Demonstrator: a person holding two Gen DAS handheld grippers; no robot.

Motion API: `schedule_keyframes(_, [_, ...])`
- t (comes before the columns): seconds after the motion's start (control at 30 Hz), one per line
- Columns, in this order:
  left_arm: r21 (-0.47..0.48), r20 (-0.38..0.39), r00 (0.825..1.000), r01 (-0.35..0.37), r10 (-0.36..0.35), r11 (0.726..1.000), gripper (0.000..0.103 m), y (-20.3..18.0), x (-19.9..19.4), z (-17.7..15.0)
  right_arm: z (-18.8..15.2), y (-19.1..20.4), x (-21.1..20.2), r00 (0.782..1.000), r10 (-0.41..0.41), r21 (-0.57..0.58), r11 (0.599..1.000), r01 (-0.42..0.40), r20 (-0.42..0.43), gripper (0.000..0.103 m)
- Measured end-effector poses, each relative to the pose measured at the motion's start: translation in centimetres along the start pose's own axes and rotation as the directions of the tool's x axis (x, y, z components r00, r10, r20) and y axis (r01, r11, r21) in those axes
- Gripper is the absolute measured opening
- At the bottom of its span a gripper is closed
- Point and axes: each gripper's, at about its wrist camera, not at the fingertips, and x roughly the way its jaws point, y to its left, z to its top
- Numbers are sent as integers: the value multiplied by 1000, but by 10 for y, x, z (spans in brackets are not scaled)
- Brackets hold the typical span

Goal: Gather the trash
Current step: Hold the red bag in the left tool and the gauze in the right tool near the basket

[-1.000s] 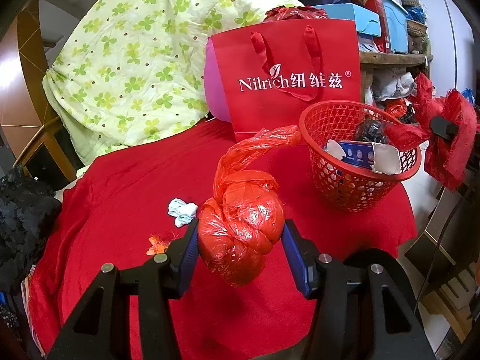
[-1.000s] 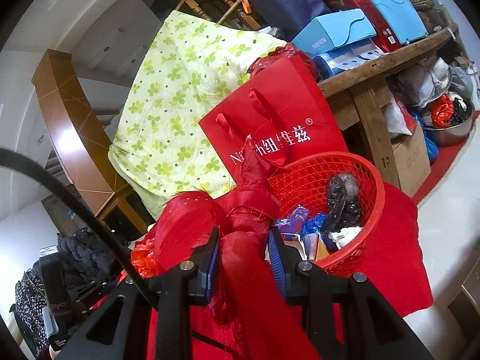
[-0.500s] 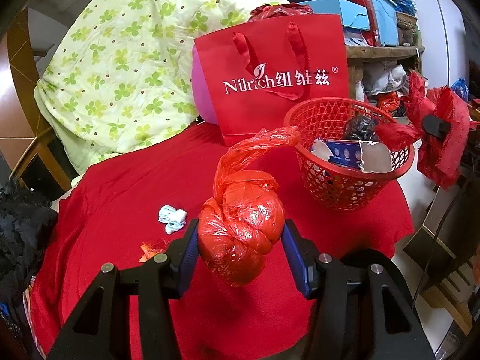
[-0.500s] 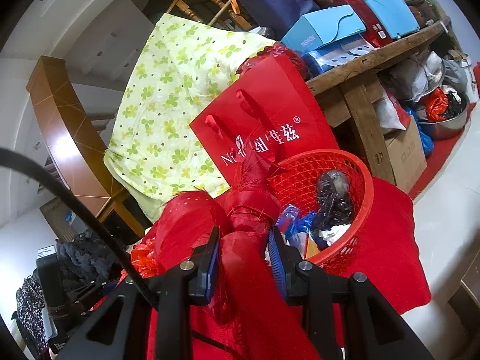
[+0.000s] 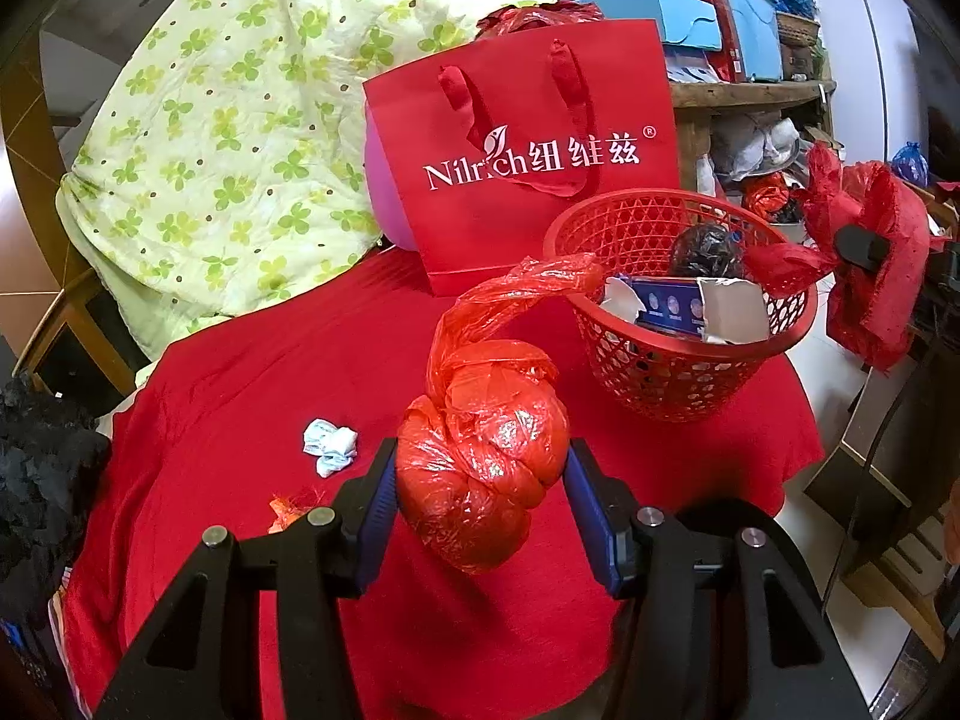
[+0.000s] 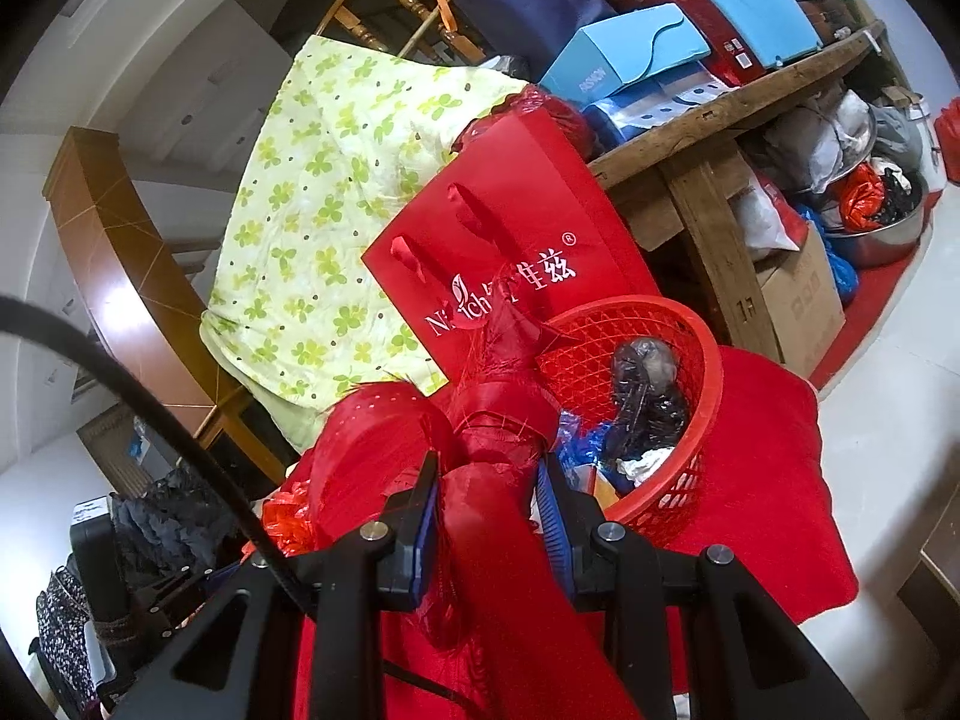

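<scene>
My left gripper [image 5: 480,483] is shut on a knotted red plastic bag [image 5: 483,456] and holds it above the red tablecloth [image 5: 288,354], short of the red mesh basket [image 5: 678,360]. The basket holds a black bag, a blue box and paper scraps. My right gripper [image 6: 487,492] is shut on a red fabric flower bundle [image 6: 498,426] beside the basket [image 6: 690,480]; the bundle also shows in the left wrist view [image 5: 864,276] at the basket's right rim. A pale blue crumpled tissue [image 5: 329,446] and an orange scrap [image 5: 288,507] lie on the cloth.
A red Nilrich gift bag [image 5: 528,162] stands behind the basket, with a green-patterned quilt [image 5: 240,138] to its left. A wooden bench [image 6: 720,138] with boxes stands behind. The table edge drops to the floor at the right [image 5: 840,540].
The left wrist view has shifted slightly: basket and gift bag sit a little left and lower than a second ago. Both grippers hold the same things.
</scene>
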Motion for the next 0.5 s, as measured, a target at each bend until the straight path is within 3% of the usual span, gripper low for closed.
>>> schedule_keyframes(0.5, [11,-8,1000,5,-5,1000,56,-2,5,0,-1,-6,1,1000,-3,20,1000,3,-5,33])
